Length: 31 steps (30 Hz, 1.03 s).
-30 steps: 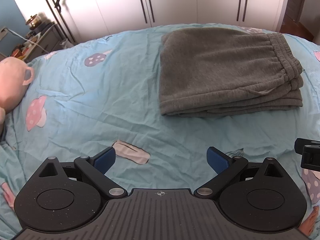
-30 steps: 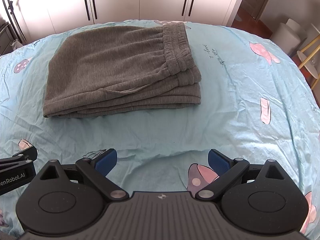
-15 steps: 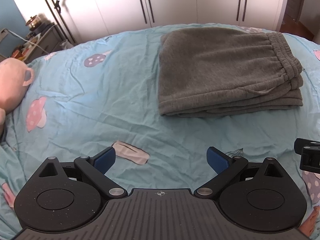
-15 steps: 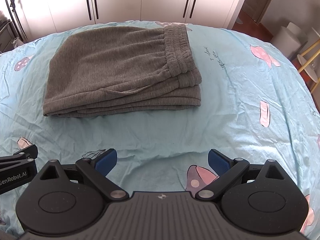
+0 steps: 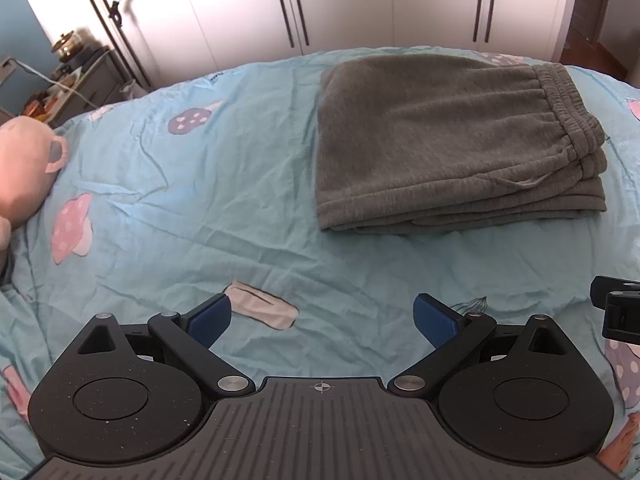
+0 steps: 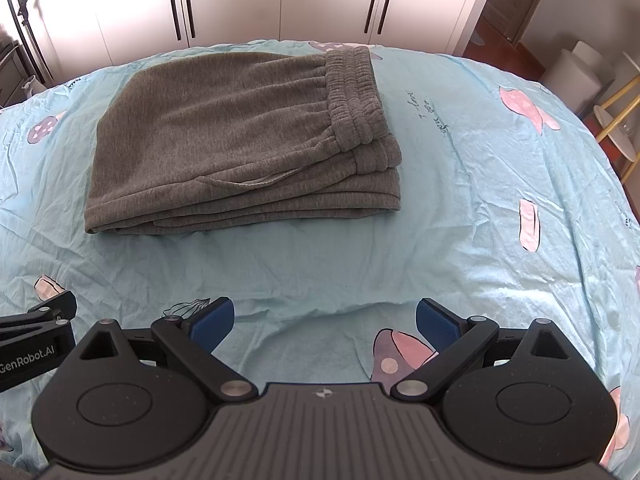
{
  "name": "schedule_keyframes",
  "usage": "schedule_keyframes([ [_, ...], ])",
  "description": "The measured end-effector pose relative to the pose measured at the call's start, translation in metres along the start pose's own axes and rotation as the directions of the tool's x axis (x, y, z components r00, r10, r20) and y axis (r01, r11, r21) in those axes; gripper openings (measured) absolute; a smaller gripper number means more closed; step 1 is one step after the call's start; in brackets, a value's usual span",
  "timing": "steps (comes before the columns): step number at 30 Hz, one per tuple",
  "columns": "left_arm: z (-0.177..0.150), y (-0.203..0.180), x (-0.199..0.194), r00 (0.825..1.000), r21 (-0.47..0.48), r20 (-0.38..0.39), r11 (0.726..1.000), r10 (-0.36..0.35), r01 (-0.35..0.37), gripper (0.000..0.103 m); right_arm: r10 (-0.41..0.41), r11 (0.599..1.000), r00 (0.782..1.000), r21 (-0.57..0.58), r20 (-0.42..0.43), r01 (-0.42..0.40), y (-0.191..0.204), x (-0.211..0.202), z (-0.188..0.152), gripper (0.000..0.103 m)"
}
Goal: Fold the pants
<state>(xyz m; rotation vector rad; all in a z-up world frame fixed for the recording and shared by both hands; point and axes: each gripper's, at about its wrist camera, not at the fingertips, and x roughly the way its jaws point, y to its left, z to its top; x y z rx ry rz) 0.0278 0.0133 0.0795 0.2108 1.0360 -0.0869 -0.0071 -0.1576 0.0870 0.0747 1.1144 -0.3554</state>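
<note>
Barely anything's shifted vs a sec ago: both claws hang back, left claw (image 5: 322, 316) & right claw (image 6: 325, 316) wide, empty. Pants (image 6: 244, 144) ahead on bed (image 6: 480, 184), stacked flat w/ waistband on top; fold looks done.

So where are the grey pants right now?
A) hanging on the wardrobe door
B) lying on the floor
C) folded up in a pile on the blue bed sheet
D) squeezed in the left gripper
C: the grey pants lie in a neat stacked pile on the blue bed sheet, while the left gripper and right gripper are both open and empty, away from them.
</note>
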Motion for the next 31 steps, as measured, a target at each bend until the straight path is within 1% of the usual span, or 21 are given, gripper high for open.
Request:
schedule_keyframes([
  [23,0.0005,-0.0021,0.0015,1.0,0.0,-0.001,1.0,-0.013,0.013,0.1,-0.002,1.0,1.0,0.0,0.003,0.002,-0.0004,-0.0003,-0.0001,0.098],
  [31,0.0001,-0.0036,-0.0003,0.999,0.006,0.039,1.0,-0.03,0.03,0.1,-0.001,1.0,1.0,-0.01,0.003,0.001,0.0005,-0.0001,-0.0001,0.098],
])
